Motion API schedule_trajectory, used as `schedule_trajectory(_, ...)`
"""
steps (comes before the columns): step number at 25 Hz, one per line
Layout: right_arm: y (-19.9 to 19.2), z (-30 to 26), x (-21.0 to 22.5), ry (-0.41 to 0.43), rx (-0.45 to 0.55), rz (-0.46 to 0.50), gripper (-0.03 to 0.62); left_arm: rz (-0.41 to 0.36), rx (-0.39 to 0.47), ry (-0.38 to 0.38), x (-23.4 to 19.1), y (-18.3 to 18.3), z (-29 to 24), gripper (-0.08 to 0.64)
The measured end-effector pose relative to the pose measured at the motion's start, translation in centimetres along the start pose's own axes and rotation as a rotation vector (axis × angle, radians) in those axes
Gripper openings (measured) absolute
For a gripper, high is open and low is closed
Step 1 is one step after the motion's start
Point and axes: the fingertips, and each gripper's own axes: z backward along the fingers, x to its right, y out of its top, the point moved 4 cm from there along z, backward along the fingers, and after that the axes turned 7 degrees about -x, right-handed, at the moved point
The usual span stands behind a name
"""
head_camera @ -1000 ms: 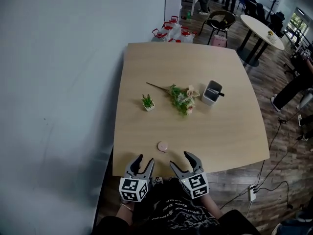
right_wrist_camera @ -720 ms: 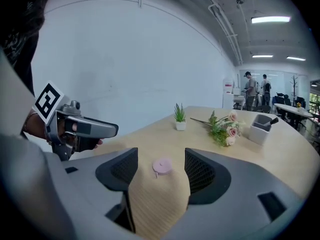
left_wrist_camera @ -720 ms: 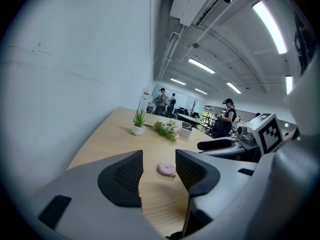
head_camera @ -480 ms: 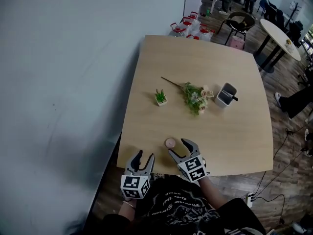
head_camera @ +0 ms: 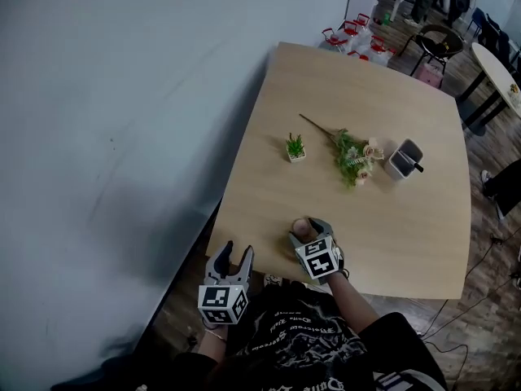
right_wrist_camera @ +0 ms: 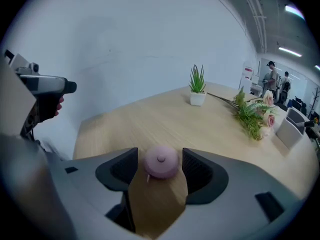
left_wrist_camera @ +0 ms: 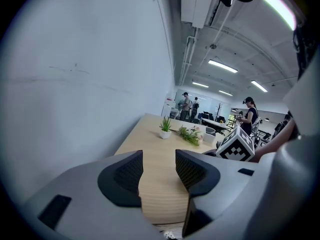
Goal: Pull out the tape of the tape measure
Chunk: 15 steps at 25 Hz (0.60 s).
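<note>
Since the earlier frame the right tool [right_wrist_camera: 160,172] has come forward and down over the near edge of the desk [head_camera: 391,226], and now it stands around the tape measure [right_wrist_camera: 161,161]. Before, both tools hung side by side in front of the person. The left tool [left_wrist_camera: 159,171] has drifted a little to the left and stays off the desk edge.

The tape measure is a small pink round case. It lies flat on the desk close to the near edge, between the right jaws. A thin gap shows on each side of it, so I judge that the right tool is released and not yet pressing. It is placed like this to close on the case and keep it fixed.

A small pale tab [right_wrist_camera: 147,178] shows at the lower left of the case. This is probably the tape end, but it is too small to be sure.

The left tool is released too, and nothing is between its jaws. It waits beside the right one, I think because it must take the tab and pull while the case is held.

The plant [head_camera: 295,147], flowers [head_camera: 354,157] and cup [head_camera: 404,160] stand well apart, in the middle of the desk.
</note>
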Motion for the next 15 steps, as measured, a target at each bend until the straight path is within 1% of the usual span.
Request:
schedule_trajectory(2, -0.4, -0.3, 0.0, -0.001, -0.015, -0.001, 0.291, 0.034, 0.001, 0.017, -0.4, -0.3, 0.5, 0.207)
schedule_trajectory(5, -0.4, -0.2, 0.1, 0.006, -0.010, -0.001, 0.283, 0.082, 0.007, 0.041, -0.9, -0.7, 1.0, 0.207)
schedule_trajectory(6, -0.4, -0.2, 0.2, 0.008, -0.010, 0.001, 0.243, 0.089, 0.007, 0.044, -1.0, -0.7, 1.0, 0.207)
schedule_trajectory(7, -0.4, -0.2, 0.2, 0.010, -0.012, 0.003, 0.230, 0.093, 0.006, 0.045, -1.1, -0.8, 1.0, 0.207)
schedule_trajectory(10, -0.5, -0.3, 0.2, 0.017, -0.016, 0.002, 0.229, 0.086, 0.004, 0.034, -0.9, -0.8, 0.8, 0.207)
schedule_trajectory(13, -0.4, -0.1, 0.4, 0.021, -0.016, 0.000, 0.227, 0.059, 0.001, 0.012, -0.3, -0.5, 0.5, 0.207)
schedule_trajectory(15, 0.2, 0.8, 0.5, 0.011, 0.015, 0.020, 0.227, 0.041, 0.001, -0.006, 0.1, -0.4, 0.2, 0.206)
